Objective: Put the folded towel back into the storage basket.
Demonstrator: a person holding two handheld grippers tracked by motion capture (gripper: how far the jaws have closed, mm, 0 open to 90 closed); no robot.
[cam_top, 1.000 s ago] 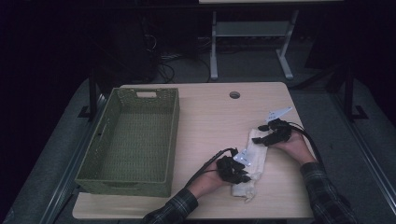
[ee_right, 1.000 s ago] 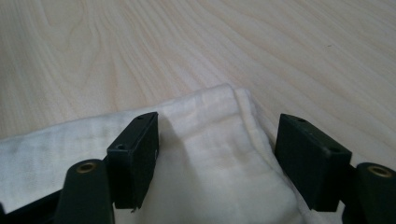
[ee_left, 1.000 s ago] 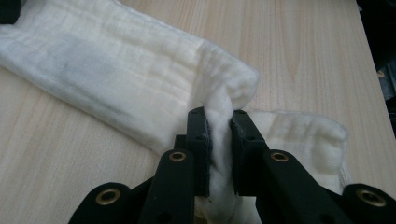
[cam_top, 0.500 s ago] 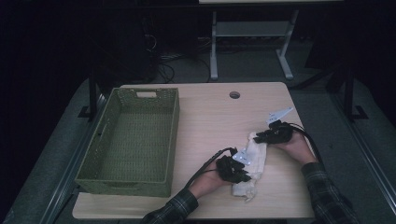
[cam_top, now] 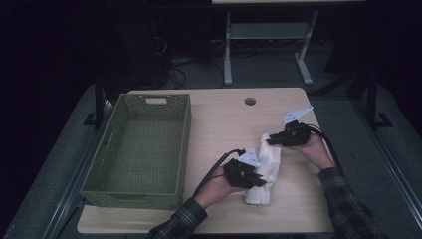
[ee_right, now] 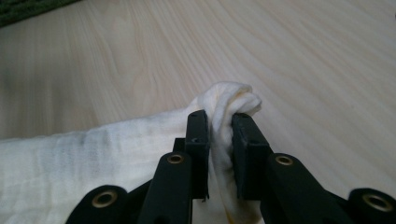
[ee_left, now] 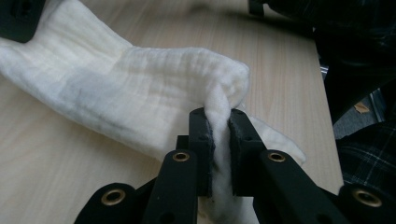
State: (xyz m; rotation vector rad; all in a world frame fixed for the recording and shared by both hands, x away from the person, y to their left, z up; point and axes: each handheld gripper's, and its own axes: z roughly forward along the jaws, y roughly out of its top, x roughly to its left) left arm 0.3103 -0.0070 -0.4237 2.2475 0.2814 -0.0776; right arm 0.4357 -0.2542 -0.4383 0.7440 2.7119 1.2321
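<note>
A crumpled white cloth [cam_top: 265, 167] lies on the right half of the wooden table [cam_top: 219, 119]. My left gripper [cam_top: 260, 180] is shut on the cloth's near part, a fold of the cloth [ee_left: 140, 102] pinched between its pads [ee_left: 208, 144]. My right gripper [cam_top: 267, 140] is shut on the far end, where a bunched corner of the cloth [ee_right: 229, 105] sticks up between its pads [ee_right: 201, 140]. Its jaws closed on that corner within the last second. Both pinched parts are raised a little off the table.
A green woven basket [cam_top: 142, 147] stands empty on the left half of the table. A round cable hole [cam_top: 250, 101] sits near the far edge. Beyond the table are a dark floor and a grey desk frame [cam_top: 263, 45].
The right gripper's jaws have come together on the far end of the cloth. Both grippers have risen slightly, pulling the cloth up into a narrower bunch.
</note>
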